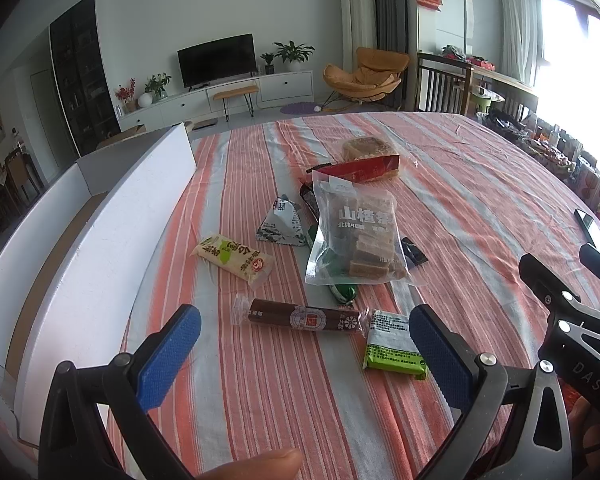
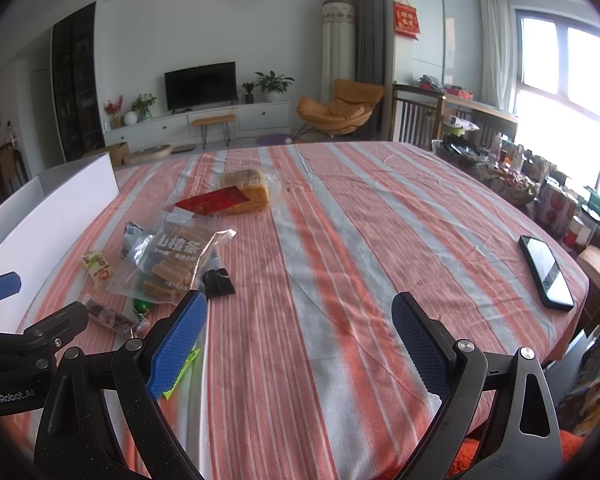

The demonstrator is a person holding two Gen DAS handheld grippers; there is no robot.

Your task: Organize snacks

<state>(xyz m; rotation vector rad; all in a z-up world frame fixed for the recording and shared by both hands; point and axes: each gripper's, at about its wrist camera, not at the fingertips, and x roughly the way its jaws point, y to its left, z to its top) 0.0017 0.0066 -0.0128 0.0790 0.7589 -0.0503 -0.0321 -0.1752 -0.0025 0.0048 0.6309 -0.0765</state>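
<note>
Thumb tip at bottom edge of left wrist view, just behind the left gripper. Jaws spread wide, nothing between the blue pads.

Brown sausage stick lies crosswise on the striped tablecloth, just ahead of the fingertips and roughly centred in the gap, not touching either pad. Green-and-white packet sits beside the sausage's right end, partly hidden behind the right-hand pad.

Farther out: yellow-green wrapped bar, triangular grey-white pack, clear bag of brown hawthorn strips resting on a green item and small dark packets. Beyond the bag, a red packet leaning against a wrapped bread loaf. White open box runs along the table's left edge, well apart from the jaws.

Right gripper also released, holding nothing; only bare cloth between its fingers. From the right wrist view the snack cluster sits to the left of the left-hand finger; a bright green packet corner shows behind that finger. Black phone lies near the table's right edge, well apart from the snacks. Right gripper's frame visible at right edge of left wrist view.
</note>
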